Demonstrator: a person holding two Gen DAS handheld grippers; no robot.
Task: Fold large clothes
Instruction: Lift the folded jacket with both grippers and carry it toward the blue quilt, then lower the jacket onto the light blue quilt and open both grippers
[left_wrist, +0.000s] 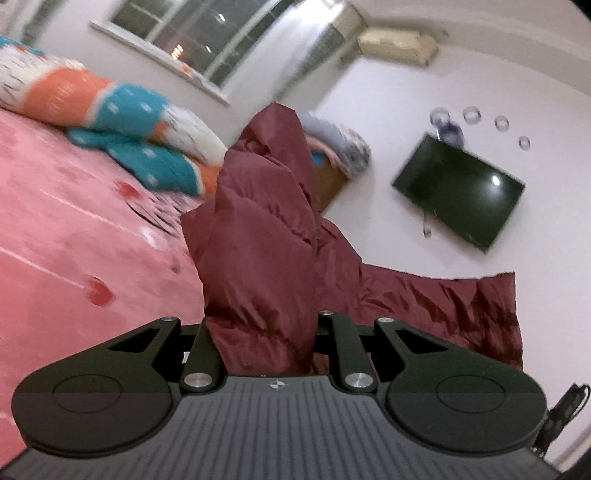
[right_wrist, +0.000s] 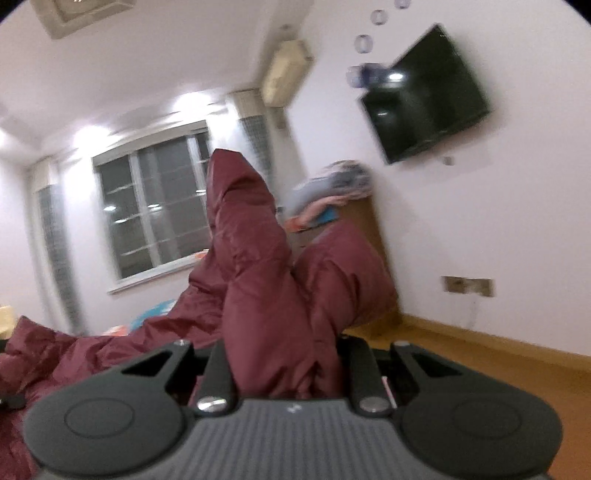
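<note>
Clearly gripped garment: a maroon padded jacket (left_wrist: 258, 236) is held by both grippers, bunched fabric rising up the centre of each wrist view.
Left gripper (left_wrist: 262, 332): closed on the jacket; a thick fold is pinched between the two black linkage bars at lower centre, the fingertips themselves being hidden by cloth.
Right gripper (right_wrist: 280, 362): likewise clamped on the jacket (right_wrist: 258, 280), a puffed fold being wedged between its bars at lower centre.
Jacket spread: in the left wrist view a flat part is stretched toward the right of the frame; in the right wrist view the rest is draped toward the lower left.
Bed: a pink sheet (left_wrist: 74, 229) is seen across the left of the left wrist view.
Bedding: a rolled quilt in orange, teal and white (left_wrist: 122, 122) is lying at upper left on the sheet.
Wall: a dark television (left_wrist: 460, 192) is mounted at right; it is seen at upper right in the other view (right_wrist: 424, 96).
Window (right_wrist: 155, 210): seen at centre left, dark outside.
Air conditioner (left_wrist: 399, 44): mounted high, upper right.
Floor: wooden boards (right_wrist: 480, 362) are seen at lower right.
Sharpness: both views are blurred.
</note>
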